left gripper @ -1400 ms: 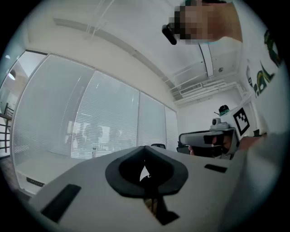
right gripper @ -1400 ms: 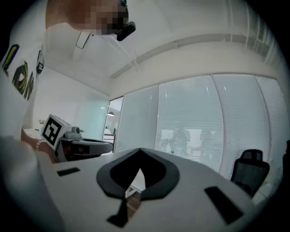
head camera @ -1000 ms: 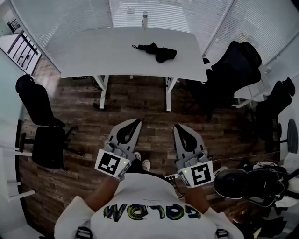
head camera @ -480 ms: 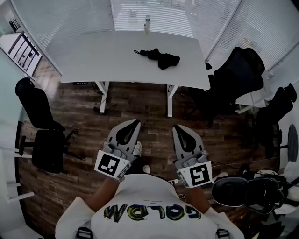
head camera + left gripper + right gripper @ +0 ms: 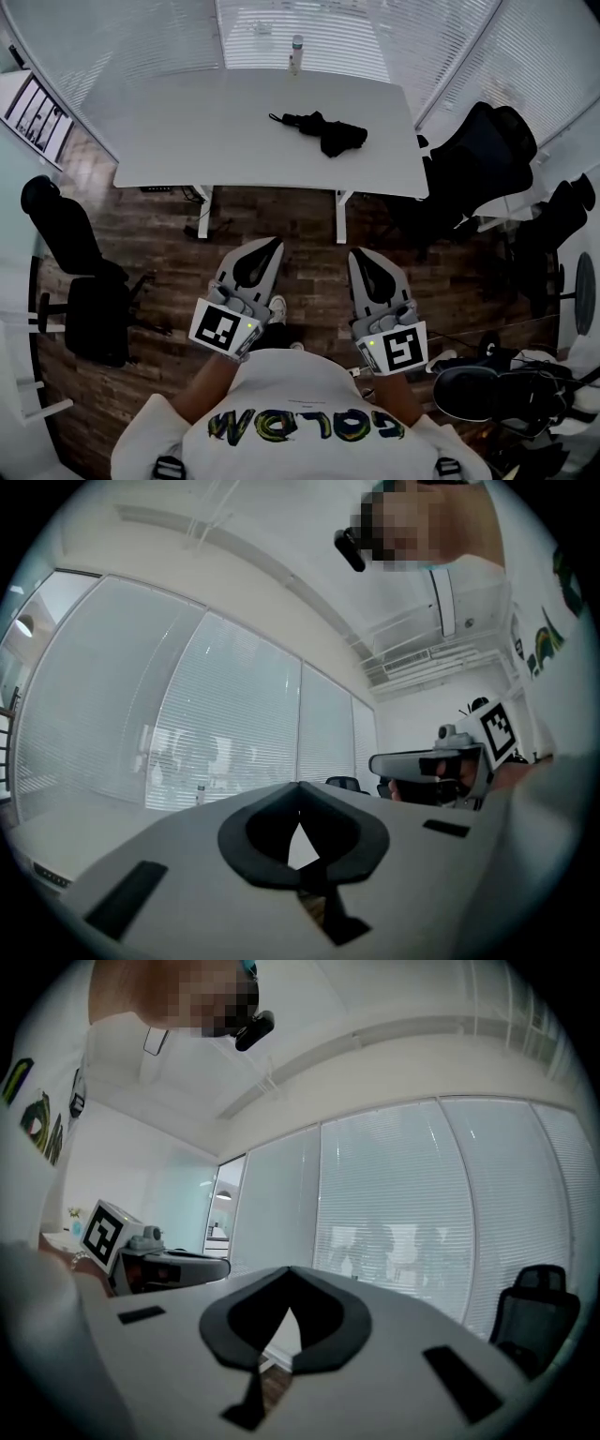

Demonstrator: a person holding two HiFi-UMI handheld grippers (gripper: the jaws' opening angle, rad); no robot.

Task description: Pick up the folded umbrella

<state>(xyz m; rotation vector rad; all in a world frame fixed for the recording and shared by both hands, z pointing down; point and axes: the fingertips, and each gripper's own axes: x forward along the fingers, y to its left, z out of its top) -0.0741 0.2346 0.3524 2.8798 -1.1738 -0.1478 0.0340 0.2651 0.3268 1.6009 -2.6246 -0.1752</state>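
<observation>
A black folded umbrella (image 5: 322, 129) lies on the white table (image 5: 187, 122), right of its middle, in the head view. My left gripper (image 5: 270, 246) and right gripper (image 5: 361, 257) are held side by side over the wooden floor, well short of the table's near edge. Both point level toward the table with jaws shut and nothing between them. In the left gripper view my left gripper (image 5: 299, 786) has its tips together; in the right gripper view my right gripper (image 5: 288, 1269) does too. The umbrella does not show in either gripper view.
A bottle (image 5: 296, 54) stands at the table's far edge by the blinds. Black office chairs stand at the left (image 5: 70, 253) and the right (image 5: 483, 159) of the table. More gear (image 5: 497, 394) lies on the floor at the lower right.
The table and umbrella have come nearer and lower in the head view as I moved toward them. Both grippers stay shut and keep their pose.
</observation>
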